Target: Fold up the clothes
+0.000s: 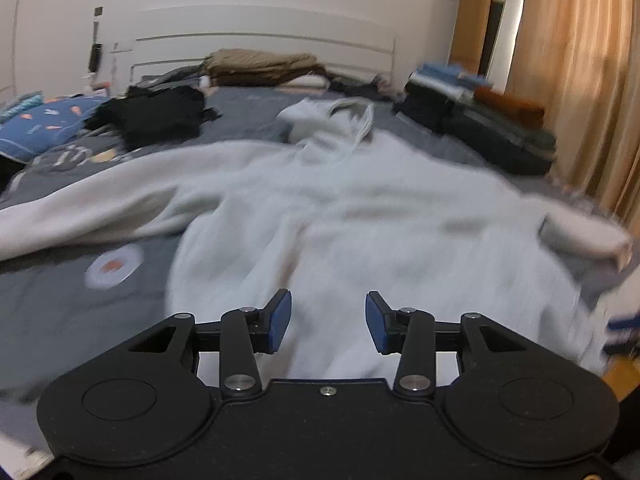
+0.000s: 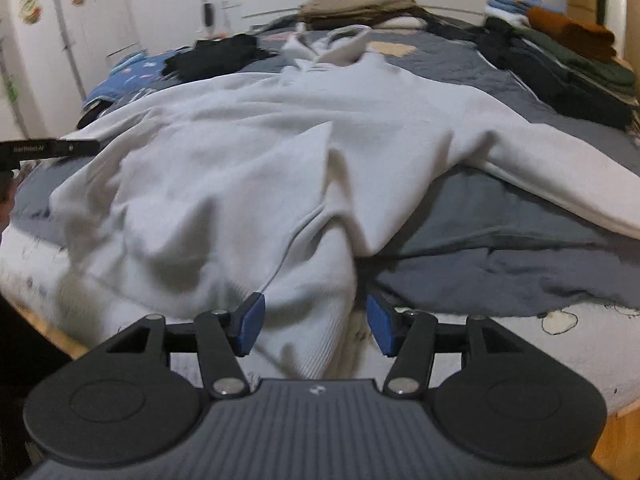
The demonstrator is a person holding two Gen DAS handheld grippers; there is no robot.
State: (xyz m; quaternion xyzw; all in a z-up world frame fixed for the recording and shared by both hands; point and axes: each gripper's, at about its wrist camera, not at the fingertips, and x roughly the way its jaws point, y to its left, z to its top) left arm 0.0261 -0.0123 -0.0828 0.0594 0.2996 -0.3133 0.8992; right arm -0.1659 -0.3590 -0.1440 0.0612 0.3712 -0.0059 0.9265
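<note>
Lying spread across the grey bed cover [image 2: 500, 216], the pale hooded sweatshirt [image 2: 224, 168] is stretching away ahead of both claws, its hem nearest them and its hood farthest. The left gripper [image 1: 327, 322] is hanging with its blue pads parted above the cloth, gripping nothing, while the right gripper [image 2: 316, 326] is standing apart too, the ribbed hem sitting loose between its pads [image 2: 252, 322]; dark folded clothes [image 2: 560, 76] are lying far ahead to its right

Both grippers — left [image 1: 327, 322], right [image 2: 316, 324] — fingers apart
</note>
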